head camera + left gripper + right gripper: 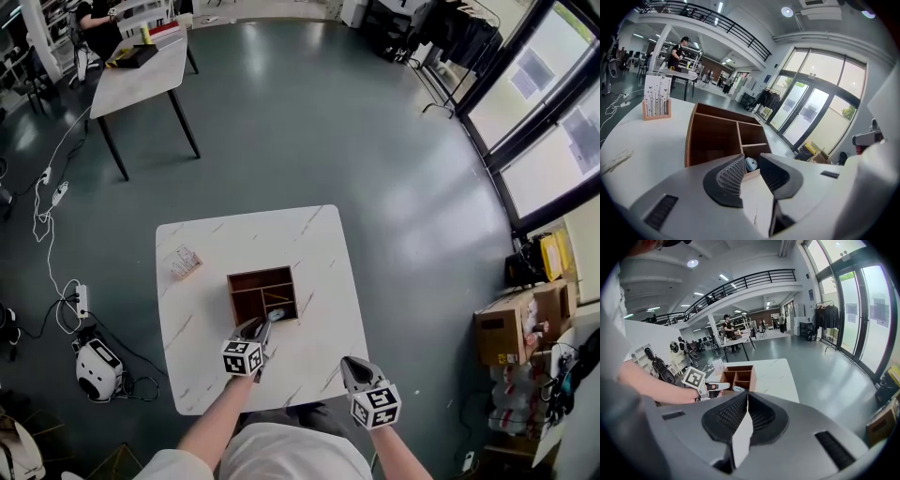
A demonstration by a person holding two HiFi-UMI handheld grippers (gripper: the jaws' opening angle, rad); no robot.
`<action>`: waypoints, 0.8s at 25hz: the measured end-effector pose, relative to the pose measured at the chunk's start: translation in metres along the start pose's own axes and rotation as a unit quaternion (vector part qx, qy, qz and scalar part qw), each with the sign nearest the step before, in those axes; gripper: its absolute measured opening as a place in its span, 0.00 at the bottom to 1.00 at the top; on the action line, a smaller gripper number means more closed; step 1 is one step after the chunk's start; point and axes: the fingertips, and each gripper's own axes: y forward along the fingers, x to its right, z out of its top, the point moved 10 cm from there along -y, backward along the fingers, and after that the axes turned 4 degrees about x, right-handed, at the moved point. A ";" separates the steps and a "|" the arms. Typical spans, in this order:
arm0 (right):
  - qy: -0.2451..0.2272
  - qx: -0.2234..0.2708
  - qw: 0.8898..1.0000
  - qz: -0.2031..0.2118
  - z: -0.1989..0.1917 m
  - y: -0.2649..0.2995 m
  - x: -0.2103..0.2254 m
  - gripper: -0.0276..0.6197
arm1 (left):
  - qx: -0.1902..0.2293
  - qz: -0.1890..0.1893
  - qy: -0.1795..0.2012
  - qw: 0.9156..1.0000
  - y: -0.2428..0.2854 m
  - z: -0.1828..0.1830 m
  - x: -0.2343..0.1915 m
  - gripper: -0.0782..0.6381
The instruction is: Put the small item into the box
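Two grippers sit low over the near part of a white marble-look table (319, 253), each held in one of the person's hands. The left gripper (270, 322) points at the near side of the wooden box (260, 273), which stands open-topped around the middle of the table, with one long compartment on its left and smaller ones on its right. In the left gripper view its jaws are spread, with nothing pinched between the ribbed pads. The small item (750, 164), rounded and pale blue and white, shows through the gap just beyond the tips. It lies right at the box's near wall and seems to rest inside the nearest right-hand compartment, though the right gripper view leaves it unclear whether it is fully inside or on the edge. The right gripper (347, 364) hangs over the near right edge of the table, well apart from the box. Its jaws are pressed together at the tips and carry nothing. A small card holder (185, 262) with a patterned card stands upright near the table's far left corner, apart from the box.
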 end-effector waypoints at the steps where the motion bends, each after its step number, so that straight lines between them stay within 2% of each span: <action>1: -0.001 -0.001 1.000 0.001 0.000 0.000 -0.001 0.08 | 0.001 -0.001 0.000 1.000 -0.003 0.001 0.000 0.25; 7: -0.008 0.002 1.000 0.009 0.000 0.005 -0.012 0.08 | 0.012 -0.007 -0.001 1.000 -0.026 0.010 -0.004 0.25; 13: -0.017 0.015 1.000 0.017 0.001 0.005 -0.025 0.08 | 0.019 -0.005 0.010 1.000 -0.048 0.009 -0.005 0.17; 20: -0.031 0.022 0.999 0.032 -0.005 -0.002 -0.031 0.08 | 0.039 0.000 0.014 0.999 -0.077 0.012 0.003 0.13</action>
